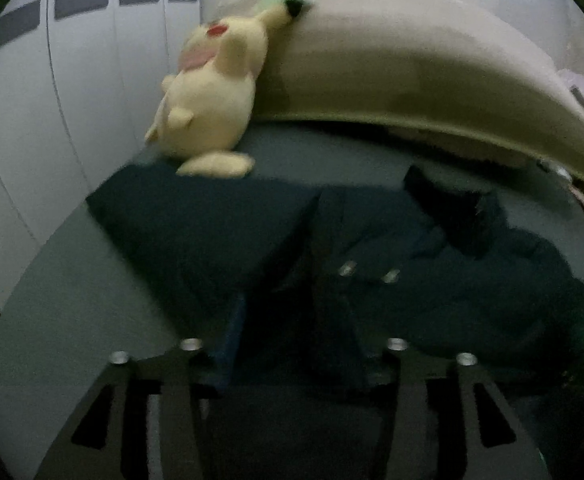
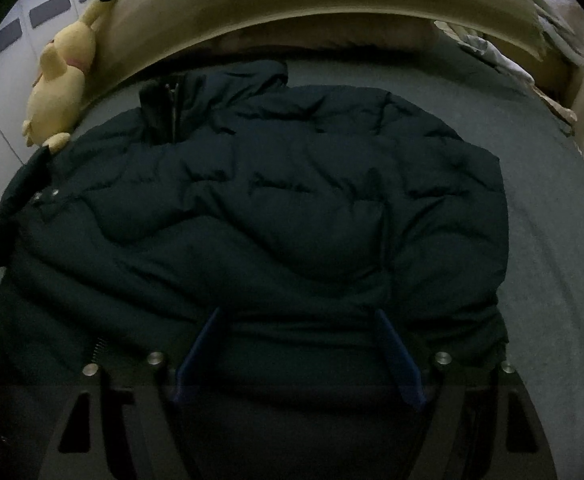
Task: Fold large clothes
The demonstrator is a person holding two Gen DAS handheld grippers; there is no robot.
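A dark navy puffer jacket point(image 2: 276, 200) lies spread on a grey bed sheet point(image 2: 552, 240), collar and zipper toward the headboard. It also shows in the left wrist view point(image 1: 432, 272), bunched, with two metal snaps. My right gripper point(image 2: 298, 316) is open, its blue fingers point(image 2: 396, 356) spread over the jacket's near edge, nothing between them. My left gripper point(image 1: 292, 320) sits low over dark jacket fabric; its left blue finger point(image 1: 228, 344) is dimly visible, the other is lost in the dark cloth, so its state is unclear.
A yellow plush toy point(image 1: 212, 92) leans against the beige headboard point(image 1: 412, 64) at the bed's far left; it also shows in the right wrist view point(image 2: 58, 76). White wardrobe doors point(image 1: 52, 100) stand left. Clutter lies at the far right bedside point(image 2: 492, 52).
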